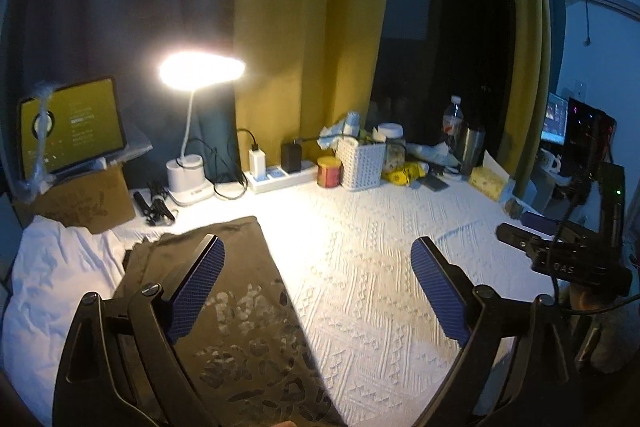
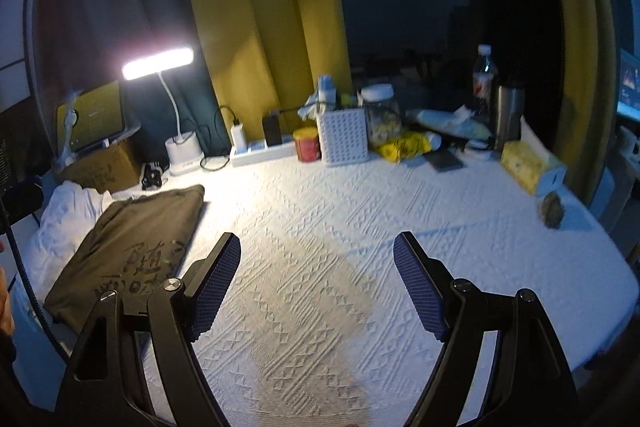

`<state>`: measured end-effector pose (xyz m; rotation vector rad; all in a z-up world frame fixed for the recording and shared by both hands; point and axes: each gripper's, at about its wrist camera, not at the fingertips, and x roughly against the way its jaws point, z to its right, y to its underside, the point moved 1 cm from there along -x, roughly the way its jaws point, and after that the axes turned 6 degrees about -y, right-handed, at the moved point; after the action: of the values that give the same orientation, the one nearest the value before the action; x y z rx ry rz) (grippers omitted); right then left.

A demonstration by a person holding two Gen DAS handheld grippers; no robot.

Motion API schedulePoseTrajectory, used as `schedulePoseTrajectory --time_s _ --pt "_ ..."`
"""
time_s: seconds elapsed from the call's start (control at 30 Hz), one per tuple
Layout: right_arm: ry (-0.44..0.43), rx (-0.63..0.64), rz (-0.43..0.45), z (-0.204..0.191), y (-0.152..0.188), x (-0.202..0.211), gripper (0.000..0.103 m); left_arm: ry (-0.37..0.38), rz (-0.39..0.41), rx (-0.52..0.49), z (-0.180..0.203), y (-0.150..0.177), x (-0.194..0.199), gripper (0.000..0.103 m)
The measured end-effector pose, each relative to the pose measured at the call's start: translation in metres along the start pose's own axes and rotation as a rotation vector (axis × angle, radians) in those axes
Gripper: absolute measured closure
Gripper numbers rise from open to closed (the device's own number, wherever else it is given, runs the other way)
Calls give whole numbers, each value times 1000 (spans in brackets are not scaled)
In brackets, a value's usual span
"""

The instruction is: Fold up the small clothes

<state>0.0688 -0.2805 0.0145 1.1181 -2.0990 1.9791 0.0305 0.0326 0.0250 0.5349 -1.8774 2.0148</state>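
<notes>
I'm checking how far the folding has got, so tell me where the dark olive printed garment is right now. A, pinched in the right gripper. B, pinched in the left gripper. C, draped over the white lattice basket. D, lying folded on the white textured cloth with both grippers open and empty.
D: the dark olive printed garment lies folded on the white textured cloth, and the left gripper and right gripper both stand open, holding nothing.

You were clearly set up at home, in a bedroom or dorm corner. The white textured tablecloth (image 2: pixel 320 227) was your landmark: behind it hung mustard curtains (image 2: pixel 256 27), at its back left stood a lit desk lamp (image 2: pixel 158 65) and a tablet (image 2: pixel 94 123) on a cardboard box (image 2: pixel 104 163), and along its far edge sat a power strip (image 2: pixel 260 149), snacks and a water bottle (image 2: pixel 484 79).
</notes>
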Motion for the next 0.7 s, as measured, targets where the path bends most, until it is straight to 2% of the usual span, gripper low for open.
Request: schedulePoseTrajectory --time_s 0.23,0.37,0.7 --pt "9 30 65 -4 -13 28 21 -20 76 12 -5 -12 20 7" --pt "9 41 98 -5 -19 40 21 -36 111 4 -5 -15 28 2" --pt "25 85 193 -17 -36 79 21 -56 185 24 -12 -27 47 2"
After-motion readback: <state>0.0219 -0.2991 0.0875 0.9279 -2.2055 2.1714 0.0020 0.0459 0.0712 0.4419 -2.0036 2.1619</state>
